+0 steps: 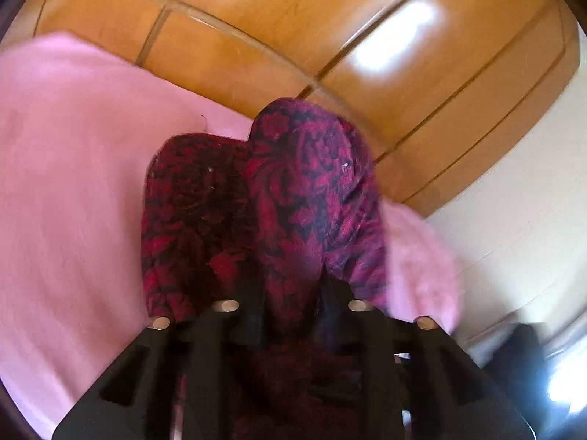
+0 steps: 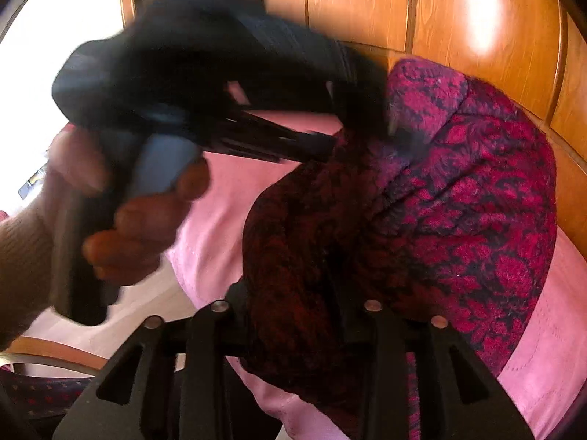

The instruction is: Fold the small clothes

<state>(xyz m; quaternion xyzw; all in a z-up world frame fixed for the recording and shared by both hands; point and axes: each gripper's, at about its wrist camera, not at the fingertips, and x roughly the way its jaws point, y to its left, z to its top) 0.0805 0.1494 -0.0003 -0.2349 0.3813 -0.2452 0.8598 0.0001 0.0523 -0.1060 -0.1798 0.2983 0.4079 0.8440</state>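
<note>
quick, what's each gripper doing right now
left gripper: shut on the red patterned garment.
right gripper: shut on the same garment, bunched between its fingers.

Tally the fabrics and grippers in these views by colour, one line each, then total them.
Red-and-black patterned garment: 1
Pink cloth underneath: 1
Black grippers: 2, the left gripper and the right gripper, each shut on the garment
Total: 4
</note>
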